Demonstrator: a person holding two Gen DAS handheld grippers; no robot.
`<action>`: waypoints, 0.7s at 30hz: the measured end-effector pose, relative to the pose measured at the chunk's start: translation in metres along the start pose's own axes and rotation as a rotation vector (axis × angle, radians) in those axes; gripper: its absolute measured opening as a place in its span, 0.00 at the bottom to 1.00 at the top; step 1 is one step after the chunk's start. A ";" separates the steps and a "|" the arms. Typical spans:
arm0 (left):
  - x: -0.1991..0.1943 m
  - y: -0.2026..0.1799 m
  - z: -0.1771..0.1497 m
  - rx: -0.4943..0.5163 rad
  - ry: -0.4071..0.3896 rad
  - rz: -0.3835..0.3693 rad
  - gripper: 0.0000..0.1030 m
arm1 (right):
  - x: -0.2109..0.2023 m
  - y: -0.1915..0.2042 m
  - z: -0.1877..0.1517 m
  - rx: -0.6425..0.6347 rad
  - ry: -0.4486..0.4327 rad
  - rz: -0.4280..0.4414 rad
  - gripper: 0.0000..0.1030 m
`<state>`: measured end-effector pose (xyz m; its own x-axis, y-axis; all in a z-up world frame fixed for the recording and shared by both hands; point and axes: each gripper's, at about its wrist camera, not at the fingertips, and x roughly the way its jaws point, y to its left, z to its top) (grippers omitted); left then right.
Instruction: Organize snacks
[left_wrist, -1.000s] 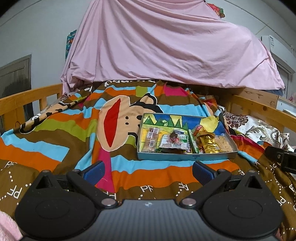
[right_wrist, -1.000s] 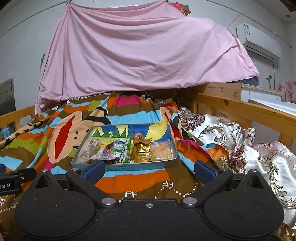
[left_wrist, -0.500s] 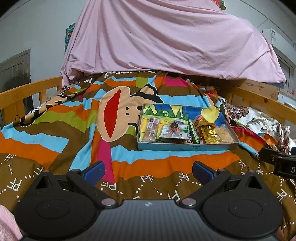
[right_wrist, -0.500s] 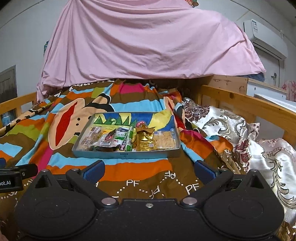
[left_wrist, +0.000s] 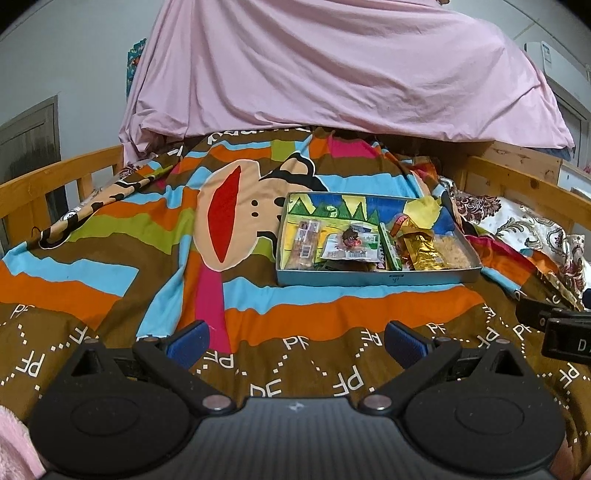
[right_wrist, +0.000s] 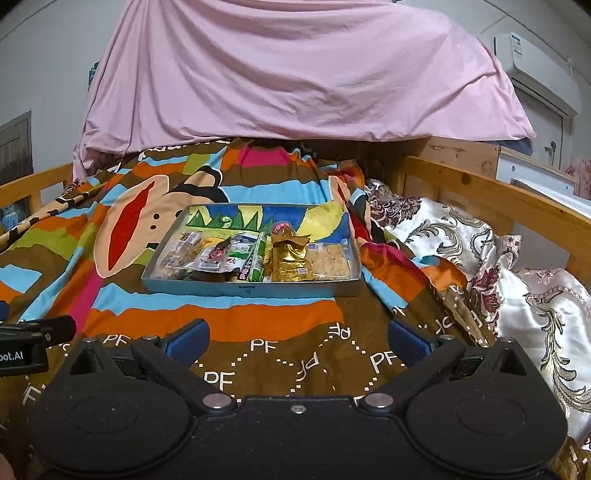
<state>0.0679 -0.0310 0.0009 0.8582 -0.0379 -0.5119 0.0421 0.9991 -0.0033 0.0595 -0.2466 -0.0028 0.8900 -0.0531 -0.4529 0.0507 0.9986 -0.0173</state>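
Observation:
A shallow blue-grey tray (left_wrist: 376, 277) (right_wrist: 251, 290) with a colourful cartoon bottom lies on the striped bedspread. Several snack packets fill its near half: a clear biscuit pack (left_wrist: 304, 248) at the left, a white and green packet (left_wrist: 351, 248) in the middle, a gold foil pouch (left_wrist: 424, 249) (right_wrist: 291, 260) and a pale cracker pack (right_wrist: 330, 260) at the right. My left gripper (left_wrist: 293, 341) is open and empty, short of the tray and to its left. My right gripper (right_wrist: 297, 338) is also open and empty, just short of the tray's front wall.
A striped cartoon bedspread (left_wrist: 110, 258) covers the bed. Wooden rails run along the left (left_wrist: 55, 177) and right (right_wrist: 498, 199). A pink sheet (right_wrist: 295, 74) hangs behind the tray. Floral satin bedding (right_wrist: 517, 280) is heaped at the right.
Both grippers have tilted down and moved a little nearer the tray, which now sits lower in both views. The tray and snacks have not moved. Both grippers stay open.

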 end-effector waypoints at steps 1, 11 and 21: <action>0.000 0.000 0.000 0.000 0.001 0.000 1.00 | 0.000 -0.001 0.000 0.001 0.000 0.000 0.99; 0.001 0.000 -0.001 0.000 0.004 0.000 1.00 | 0.002 0.000 0.000 -0.004 0.008 0.000 0.99; 0.002 0.000 -0.002 0.001 0.007 0.000 1.00 | 0.003 0.000 0.000 -0.004 0.010 -0.001 0.99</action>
<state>0.0682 -0.0309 -0.0019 0.8546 -0.0381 -0.5179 0.0430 0.9991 -0.0026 0.0618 -0.2471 -0.0044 0.8856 -0.0538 -0.4614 0.0494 0.9985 -0.0216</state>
